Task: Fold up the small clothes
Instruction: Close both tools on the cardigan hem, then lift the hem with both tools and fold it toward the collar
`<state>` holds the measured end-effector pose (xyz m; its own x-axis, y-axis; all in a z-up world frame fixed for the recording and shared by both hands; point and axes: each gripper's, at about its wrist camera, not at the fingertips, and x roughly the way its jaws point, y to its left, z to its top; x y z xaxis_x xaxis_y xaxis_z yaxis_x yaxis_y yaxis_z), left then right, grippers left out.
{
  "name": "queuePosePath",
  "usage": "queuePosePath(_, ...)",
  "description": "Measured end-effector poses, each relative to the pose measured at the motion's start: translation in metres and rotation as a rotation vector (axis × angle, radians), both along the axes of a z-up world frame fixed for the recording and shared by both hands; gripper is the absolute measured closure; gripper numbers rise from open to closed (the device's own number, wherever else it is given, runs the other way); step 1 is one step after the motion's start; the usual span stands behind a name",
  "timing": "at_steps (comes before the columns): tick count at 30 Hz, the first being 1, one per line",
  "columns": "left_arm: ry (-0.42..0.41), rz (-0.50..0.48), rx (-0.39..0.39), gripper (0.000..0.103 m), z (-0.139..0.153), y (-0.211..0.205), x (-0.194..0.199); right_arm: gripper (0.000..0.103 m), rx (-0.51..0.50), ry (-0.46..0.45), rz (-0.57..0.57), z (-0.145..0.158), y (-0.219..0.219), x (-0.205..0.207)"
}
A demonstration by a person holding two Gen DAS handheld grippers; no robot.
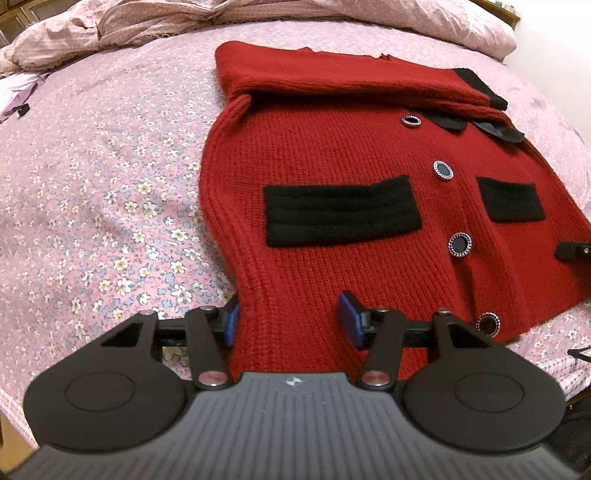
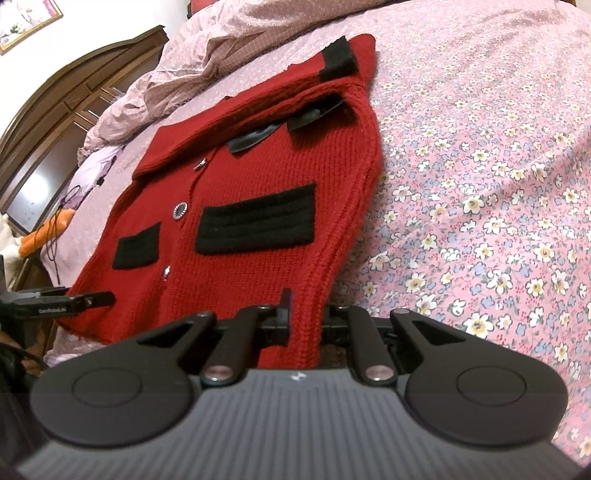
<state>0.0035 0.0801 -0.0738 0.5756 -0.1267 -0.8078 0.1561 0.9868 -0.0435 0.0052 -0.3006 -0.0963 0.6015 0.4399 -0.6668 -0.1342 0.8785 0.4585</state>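
A small red knit cardigan [image 1: 351,147] with black pocket patches, black cuffs and round buttons lies flat on the bed, its sleeves folded across the top. My left gripper [image 1: 291,317] is open, its blue pads either side of the hem's left corner. In the right wrist view the cardigan [image 2: 258,166] runs away from me. My right gripper [image 2: 306,317] has its jaws around the hem's right corner with a gap left, so it is open. Its finger [image 1: 572,251] shows at the right edge of the left wrist view, and the left gripper's finger [image 2: 88,299] shows at the left of the right wrist view.
The bed has a pink floral sheet [image 1: 110,184]. A rumpled pink quilt [image 1: 258,18] lies along the far side. A dark wooden headboard [image 2: 55,110] stands at the left of the right wrist view, with an orange toy [image 2: 44,232] and lilac cloth near it.
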Motion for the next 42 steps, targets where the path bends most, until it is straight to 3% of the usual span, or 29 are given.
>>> queuePosePath(3, 0.003, 0.024, -0.02, 0.069, 0.002, 0.006, 0.001, 0.091, 0.032, -0.015, -0.003, 0.003, -0.002, -0.001)
queuePosePath(7, 0.025, 0.064, -0.105, 0.074, 0.003, 0.022, 0.004, 0.092, 0.059, -0.045, 0.01, 0.01, 0.0, -0.001)
queuePosePath(12, 0.02, 0.061, -0.149, 0.086, 0.009, 0.028, 0.003, 0.092, 0.096, -0.07, 0.015, 0.018, 0.001, 0.001)
queuePosePath(21, -0.04, 0.028, -0.297, 0.09, 0.037, 0.039, 0.002, 0.093, 0.221, -0.121, -0.017, 0.034, -0.014, 0.012)
queuePosePath(26, -0.079, 0.038, -0.443, 0.091, 0.058, 0.052, 0.013, 0.093, 0.255, -0.163, -0.012, 0.05, -0.019, 0.023)
queuePosePath(29, -0.111, 0.042, -0.493, 0.092, 0.071, 0.053, 0.024, 0.093, 0.278, -0.196, -0.021, 0.061, -0.022, 0.033)
queuePosePath(42, -0.212, 0.12, -0.53, 0.092, 0.116, 0.056, 0.105, 0.093, 0.388, -0.261, -0.109, 0.083, -0.039, 0.1)
